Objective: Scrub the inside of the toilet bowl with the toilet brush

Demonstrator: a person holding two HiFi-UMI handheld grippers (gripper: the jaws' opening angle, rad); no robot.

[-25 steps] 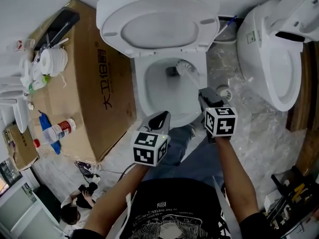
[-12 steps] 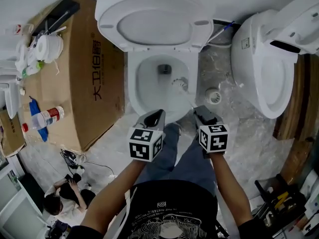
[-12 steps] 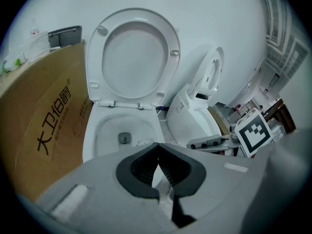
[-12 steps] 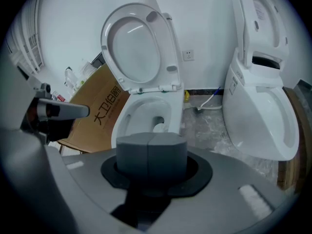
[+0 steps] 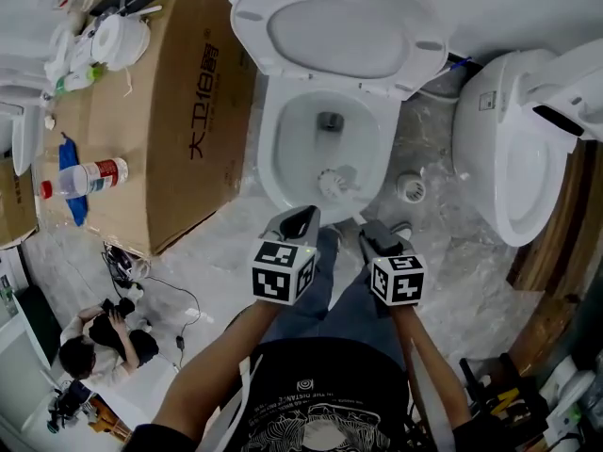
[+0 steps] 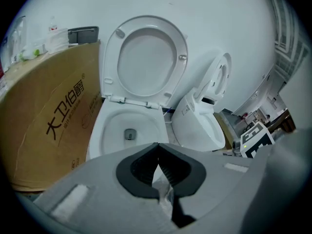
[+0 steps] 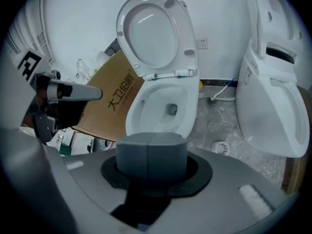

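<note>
Brush [image 5: 331, 185] in bowl [image 5: 279, 149], held by R gripper [image 5: 370, 234].
Brush head sits low on bowl's near inner wall; R jaws clamped on handle end. L gripper [image 5: 300, 220] jaws together, nothing btwn them, just beside near rim.

The toilet brush [image 5: 330, 185] handle vanishes beneath the right tongs [image 5: 373, 236], so the grip itself is hidden. Right of them, the second toilet [image 5: 504, 149] runs off the picture's edge.
</note>
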